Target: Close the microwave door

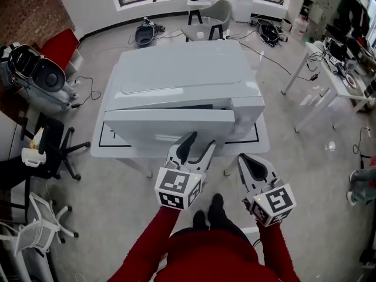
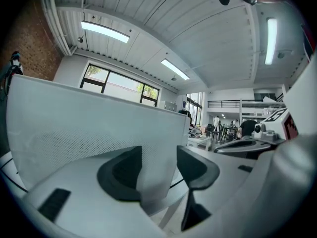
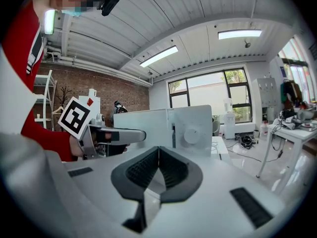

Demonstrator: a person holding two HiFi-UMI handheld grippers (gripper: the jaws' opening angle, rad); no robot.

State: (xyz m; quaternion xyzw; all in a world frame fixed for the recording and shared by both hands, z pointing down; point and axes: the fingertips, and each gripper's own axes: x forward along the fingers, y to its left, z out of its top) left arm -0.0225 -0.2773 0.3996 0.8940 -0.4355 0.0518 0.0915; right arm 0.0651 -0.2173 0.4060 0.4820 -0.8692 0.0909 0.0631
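1. Jaws of the left tool [image 2: 159, 162] stand rather wide apart, and the free edge of the microwave door [image 2: 89, 118] stands upright between them. I cannot tell if the pads press on this edge.
2. From the head view, this tool reaches to the lower right end of the door. Its marker cube [image 1: 179, 188] points back toward the person, and a red sleeve [image 1: 147, 245] comes behind it.
3. On the right tool [image 3: 158, 152] the jaws are together, with nothing between them. It is held just beside the left tool, on its right side, in front of the edge of the surface [image 1: 258, 143] and apart from the microwave.
4. The door is ajar. Its left end is near the body, while its right end stands out toward the person, and a dark narrow gap shows between the door's top and the body.
5. The microwave [image 1: 182, 69] is white and sits in the middle of the white surface, inside a black line rectangle [image 1: 108, 140] marked on it. Right of the door is the control panel, which carries a round knob [image 3: 190, 133].
6. Further out, on the floor, a black office chair [image 1: 56, 148] stands left of the surface and a white desk [image 1: 329, 75] with cables stands right of it. A grey chair [image 1: 205, 19] is behind, near the windows.
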